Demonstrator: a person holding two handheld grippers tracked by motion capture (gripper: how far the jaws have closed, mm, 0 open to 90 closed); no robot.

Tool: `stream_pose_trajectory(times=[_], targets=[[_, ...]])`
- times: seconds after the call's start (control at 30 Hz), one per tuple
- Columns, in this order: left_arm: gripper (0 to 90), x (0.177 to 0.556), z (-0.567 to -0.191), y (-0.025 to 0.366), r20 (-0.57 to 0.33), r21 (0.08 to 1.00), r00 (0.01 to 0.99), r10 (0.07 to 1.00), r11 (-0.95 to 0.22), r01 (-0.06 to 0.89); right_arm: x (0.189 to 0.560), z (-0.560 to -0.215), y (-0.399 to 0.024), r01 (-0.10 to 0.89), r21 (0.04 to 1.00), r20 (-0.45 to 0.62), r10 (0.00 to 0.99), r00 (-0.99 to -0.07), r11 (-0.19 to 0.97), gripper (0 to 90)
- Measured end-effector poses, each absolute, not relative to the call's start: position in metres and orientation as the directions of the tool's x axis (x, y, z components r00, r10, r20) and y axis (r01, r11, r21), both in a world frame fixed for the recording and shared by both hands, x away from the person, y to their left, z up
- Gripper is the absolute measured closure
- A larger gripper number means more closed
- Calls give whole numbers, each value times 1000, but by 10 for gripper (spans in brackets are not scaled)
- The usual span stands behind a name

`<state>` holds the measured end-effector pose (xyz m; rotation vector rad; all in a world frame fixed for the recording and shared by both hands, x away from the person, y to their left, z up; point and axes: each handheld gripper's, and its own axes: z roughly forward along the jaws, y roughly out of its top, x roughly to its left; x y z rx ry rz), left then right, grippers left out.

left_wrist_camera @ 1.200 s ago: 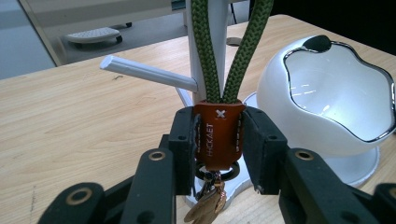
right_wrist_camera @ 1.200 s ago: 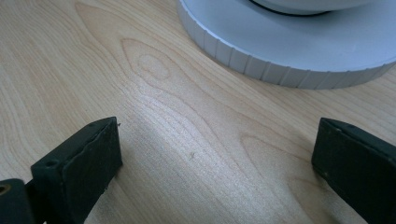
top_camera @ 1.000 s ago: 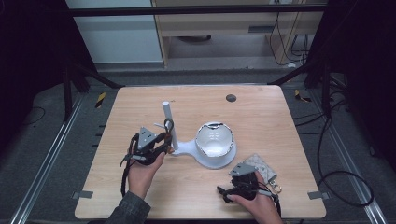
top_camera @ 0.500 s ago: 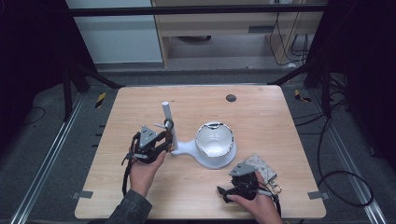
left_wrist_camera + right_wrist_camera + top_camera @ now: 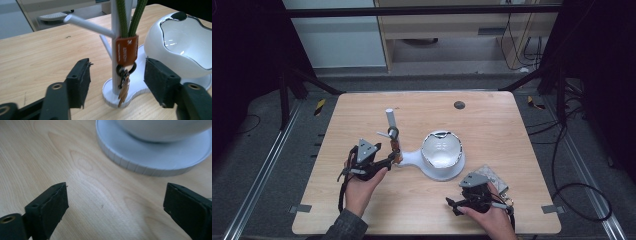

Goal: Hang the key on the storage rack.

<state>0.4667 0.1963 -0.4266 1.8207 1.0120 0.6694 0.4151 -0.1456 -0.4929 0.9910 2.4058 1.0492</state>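
- Working at a pale wooden table (image 5: 492, 130) with rounded corners, you have a small dark round mark (image 5: 459, 105) near its far edge and grey tape tabs (image 5: 300, 208) at the near corners.
- Around the table lies grey floor; metal rails (image 5: 257, 175) run along its left side, black cables (image 5: 572, 165) loop at the right, and yellow-black strips (image 5: 320, 106) lie beside both far corners.
- Beyond the far edge stand a pale panel (image 5: 337, 35) and a wooden cabinet (image 5: 452, 25).
- Your left gripper (image 5: 117, 82) hangs wide open, holding nothing, its jaws either side of a white branched stand (image 5: 113, 45) near the table's middle.
- From that stand hangs a green cord (image 5: 130, 17) with an orange tag (image 5: 126, 50) and keys (image 5: 123, 87).
- A white bowl (image 5: 441, 150) sits on the same white base (image 5: 150, 155), just right of the stand.
- Your right gripper (image 5: 115, 205) is wide open and empty, low over bare wood, near the base's rim.
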Motion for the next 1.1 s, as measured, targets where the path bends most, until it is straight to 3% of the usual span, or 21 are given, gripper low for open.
stream_pose_trajectory(times=[0.03, 0.1, 0.2, 0.37, 0.67, 1.1], targets=[[303, 465, -430, 202, 23, 885, 532, 846, -265, 382, 415, -482, -148, 474, 728, -41, 721, -692, 495, 67], [275, 464, -432, 205, 23, 880, 534, 845, -270, 390, 415, -477, -150, 483, 713, -51, 724, -688, 509, 70], [157, 463, -444, 214, 34, 840, 559, 829, -327, 434, 421, -459, -158, 504, 656, -108, 731, -673, 561, 77], [89, 467, -457, 222, 24, 816, 564, 826, -342, 466, 427, -442, -172, 515, 612, -173, 737, -653, 600, 75], [63, 478, -473, 241, 22, 787, 560, 828, -360, 501, 432, -418, -203, 555, 558, -214, 753, -622, 617, 61], [62, 486, -487, 252, 30, 732, 545, 838, -390, 559, 434, -415, -239, 629, 538, -148, 797, -585, 561, 126]])
